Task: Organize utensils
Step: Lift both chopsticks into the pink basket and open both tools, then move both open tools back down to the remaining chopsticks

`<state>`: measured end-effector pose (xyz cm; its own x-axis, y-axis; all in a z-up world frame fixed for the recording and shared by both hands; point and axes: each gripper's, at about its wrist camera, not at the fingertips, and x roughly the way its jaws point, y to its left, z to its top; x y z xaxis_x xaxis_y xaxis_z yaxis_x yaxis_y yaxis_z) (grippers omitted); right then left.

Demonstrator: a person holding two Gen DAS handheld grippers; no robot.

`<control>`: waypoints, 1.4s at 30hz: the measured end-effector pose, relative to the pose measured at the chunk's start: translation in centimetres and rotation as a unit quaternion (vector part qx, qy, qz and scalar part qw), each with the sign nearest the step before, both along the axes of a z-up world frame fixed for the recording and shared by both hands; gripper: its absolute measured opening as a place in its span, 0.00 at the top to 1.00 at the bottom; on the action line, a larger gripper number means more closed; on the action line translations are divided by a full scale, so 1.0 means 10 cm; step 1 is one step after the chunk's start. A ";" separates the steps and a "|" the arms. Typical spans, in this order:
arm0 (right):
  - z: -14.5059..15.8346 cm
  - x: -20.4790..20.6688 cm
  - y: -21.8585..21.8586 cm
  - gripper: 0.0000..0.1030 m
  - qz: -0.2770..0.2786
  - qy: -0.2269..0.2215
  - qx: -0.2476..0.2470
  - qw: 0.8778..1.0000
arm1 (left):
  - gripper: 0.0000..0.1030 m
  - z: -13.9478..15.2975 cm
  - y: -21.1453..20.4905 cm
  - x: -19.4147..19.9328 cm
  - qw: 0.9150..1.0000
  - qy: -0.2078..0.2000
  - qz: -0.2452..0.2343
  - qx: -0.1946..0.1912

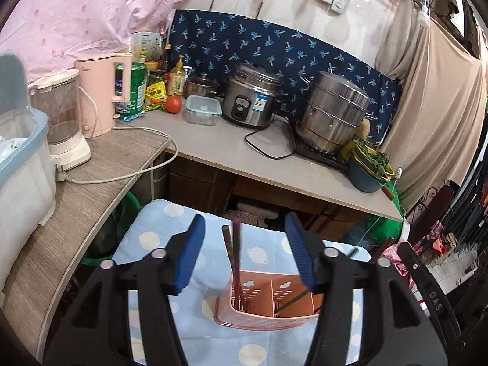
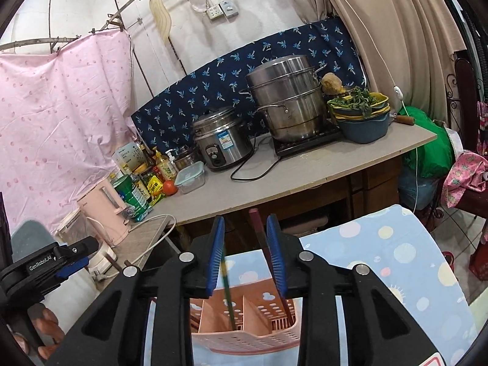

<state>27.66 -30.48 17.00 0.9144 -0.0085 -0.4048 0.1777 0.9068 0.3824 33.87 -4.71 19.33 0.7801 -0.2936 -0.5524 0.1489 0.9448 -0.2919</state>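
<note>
A pink slotted utensil holder [image 1: 265, 305] [image 2: 244, 329] with several compartments stands on a table under a blue dotted cloth [image 1: 152, 238] [image 2: 381, 259]. My left gripper [image 1: 246, 253] is open above it, and a pair of dark red chopsticks [image 1: 235, 253] stands upright in the holder's left compartment, between the blue pads and touching neither. A green chopstick [image 1: 292, 300] leans in another compartment. My right gripper [image 2: 246, 253] is open over the holder, with a green chopstick [image 2: 228, 292] beside its left pad and a dark red chopstick [image 2: 258, 231] by its right pad. The left gripper [image 2: 65, 262] shows at the left, held by a hand [image 2: 45, 326].
Behind the table runs a counter [image 1: 244, 164] with a rice cooker [image 1: 250, 97], a steel steamer pot [image 1: 332, 109] on a hotplate, a pink kettle [image 1: 100, 94], a blender [image 1: 61, 116] with a loose cord, a lidded box [image 1: 202, 110] and a bowl of greens [image 1: 369, 164].
</note>
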 end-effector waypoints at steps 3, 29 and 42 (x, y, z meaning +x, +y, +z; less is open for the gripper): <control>0.03 -0.04 0.00 0.70 0.001 -0.003 0.002 1.000 | 0.48 -0.01 0.01 0.00 1.000 0.008 -0.004 0.002; -0.57 -1.34 0.37 0.69 0.042 0.075 0.011 0.996 | 0.42 -0.56 0.15 -1.15 0.993 0.077 -0.075 0.047; -1.30 -2.18 0.69 0.69 0.068 0.169 -0.034 0.983 | 0.42 -1.48 0.25 -2.14 0.977 0.140 -0.113 0.111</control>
<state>5.84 -23.55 3.96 0.7217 0.0666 -0.6890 0.1599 0.9524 0.2596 12.44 -2.25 4.48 0.5177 -0.2896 -0.8051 0.3050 0.9416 -0.1426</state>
